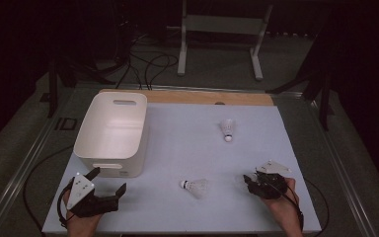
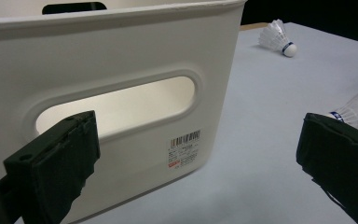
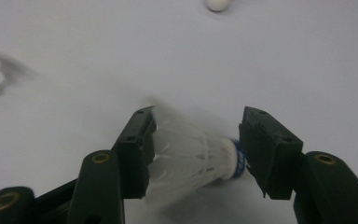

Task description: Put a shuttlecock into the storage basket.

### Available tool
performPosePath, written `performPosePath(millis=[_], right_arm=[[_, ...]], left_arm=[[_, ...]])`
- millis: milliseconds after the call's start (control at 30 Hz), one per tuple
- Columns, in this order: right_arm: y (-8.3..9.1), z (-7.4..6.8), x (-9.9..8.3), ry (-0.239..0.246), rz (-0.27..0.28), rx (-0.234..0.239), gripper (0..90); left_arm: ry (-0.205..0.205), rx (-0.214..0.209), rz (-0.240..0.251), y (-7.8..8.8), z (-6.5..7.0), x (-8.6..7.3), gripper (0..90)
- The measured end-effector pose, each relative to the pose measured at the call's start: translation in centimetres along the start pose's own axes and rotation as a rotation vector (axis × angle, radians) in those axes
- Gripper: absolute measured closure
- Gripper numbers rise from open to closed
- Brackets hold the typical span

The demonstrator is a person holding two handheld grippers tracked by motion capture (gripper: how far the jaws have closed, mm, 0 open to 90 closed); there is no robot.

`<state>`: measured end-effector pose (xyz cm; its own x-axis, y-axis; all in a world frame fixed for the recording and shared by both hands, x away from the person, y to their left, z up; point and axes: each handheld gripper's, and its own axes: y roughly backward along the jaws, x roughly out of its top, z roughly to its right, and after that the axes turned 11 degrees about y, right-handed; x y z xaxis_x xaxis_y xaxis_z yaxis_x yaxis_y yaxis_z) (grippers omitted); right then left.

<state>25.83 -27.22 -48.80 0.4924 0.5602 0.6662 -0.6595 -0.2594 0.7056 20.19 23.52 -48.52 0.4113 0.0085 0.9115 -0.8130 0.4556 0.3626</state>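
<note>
Counter (image 1: 177,212): flat pale grey top with a wooden strip along its far edge, carrying every item listed below.

Bin (image 1: 112,132): white rectangular plastic storage tub with rounded corners and slotted handles, standing upright at the counter's left side; a barcode label sits low on its near wall, as the left gripper view shows.

Left tool (image 1: 109,181): black two-jaw tool in the person's left hand at the near left corner, just in front of the bin; jaws spread wide with nothing between them, aimed at the bin's near handle slot.

Right tool (image 3: 196,149): black two-jaw tool in the person's right hand at the near right corner; jaws at about half spread, set either side of a shuttlecock, pads at or just off its two ends; contact cannot be told through the blur.

Shuttlecock between right jaws (image 3: 198,158): white feathered skirt, blue band, lying sideways on the counter.

Second white shuttlecock (image 1: 195,186): near centre, on its side.

Third white shuttlecock (image 1: 227,129): farther back, well apart.
</note>
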Motion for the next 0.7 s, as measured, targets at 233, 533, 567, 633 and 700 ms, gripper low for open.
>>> performPosePath(millis=[233, 533, 567, 633, 700], right_arm=[[0.4, 0.9, -0.3, -0.041, -0.022, -0.055, 57.9], [0.6, 1.4, -0.4, -0.058, -0.035, -0.047, 82.7], [0.6, 1.4, -0.3, -0.060, -0.038, -0.050, 84.6], [0.7, 1.5, -0.3, -0.058, -0.036, -0.040, 88.2], [0.8, 1.5, -0.2, -0.049, -0.033, -0.042, 88.6]], left_arm=[[0.002, 0.000, -0.001, -0.1, 0.0, 0.0, 0.0], [0.002, 0.001, -0.003, -0.1, 0.1, 0.0, 0.0], [0.002, 0.002, -0.002, -0.1, 0.1, 0.0, 0.0], [0.003, 0.003, -0.001, -0.1, 0.0, 0.0, 0.0], [0.004, 0.005, -0.001, -0.1, 0.0, 0.0, 0.0]])
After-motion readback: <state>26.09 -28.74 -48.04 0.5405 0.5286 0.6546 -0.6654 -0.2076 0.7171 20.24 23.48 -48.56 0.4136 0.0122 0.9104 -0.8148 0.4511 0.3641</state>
